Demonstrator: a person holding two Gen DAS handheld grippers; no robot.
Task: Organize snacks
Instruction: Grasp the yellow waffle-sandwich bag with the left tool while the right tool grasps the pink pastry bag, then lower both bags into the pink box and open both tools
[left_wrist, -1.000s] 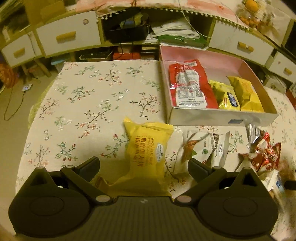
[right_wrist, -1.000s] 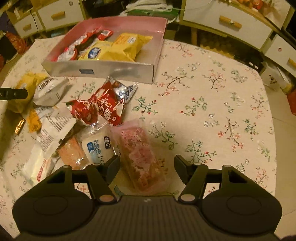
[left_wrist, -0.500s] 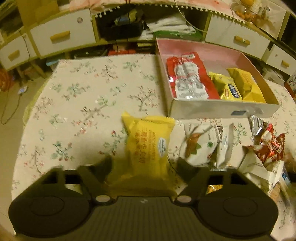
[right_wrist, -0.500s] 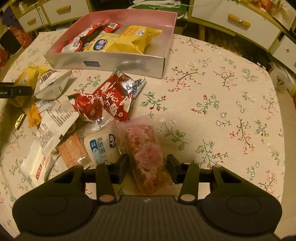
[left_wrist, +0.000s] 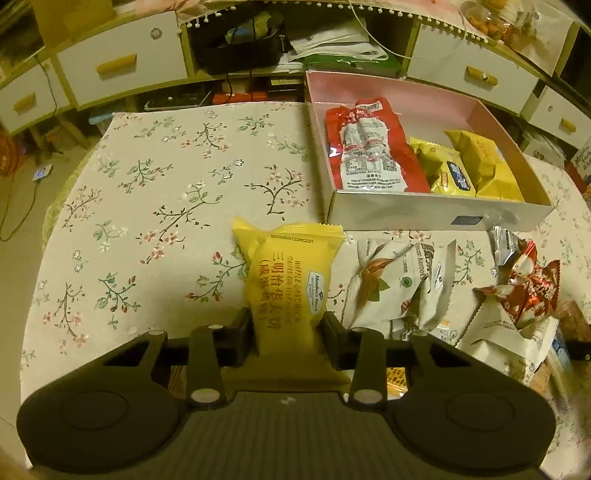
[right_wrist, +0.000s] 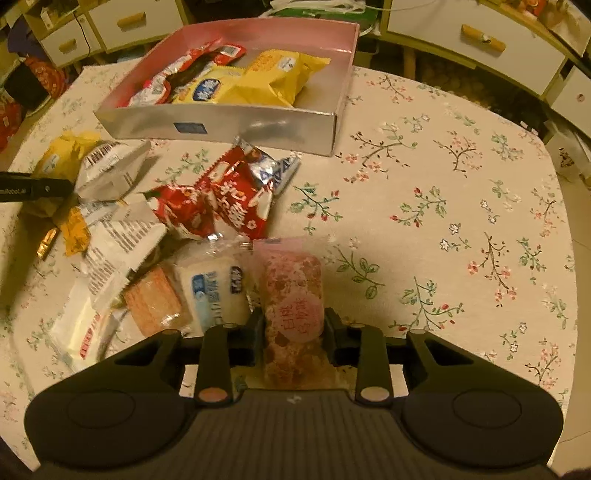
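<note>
Left gripper (left_wrist: 286, 326) closing on yellow waffle packet (left_wrist: 290, 284), right gripper (right_wrist: 293, 328) closing on pink snack bar (right_wrist: 293, 295); both lie on counter (right_wrist: 461, 221) near pink box (right_wrist: 221, 123). Risk: slippery film slips; hard squeeze crushes bar.

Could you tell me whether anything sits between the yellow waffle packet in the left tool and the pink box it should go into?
Nothing visible does. The left tool is closing on the yellow waffle packet, and only bare tablecloth lies between it and the pink box; its near wall must be cleared.
</note>
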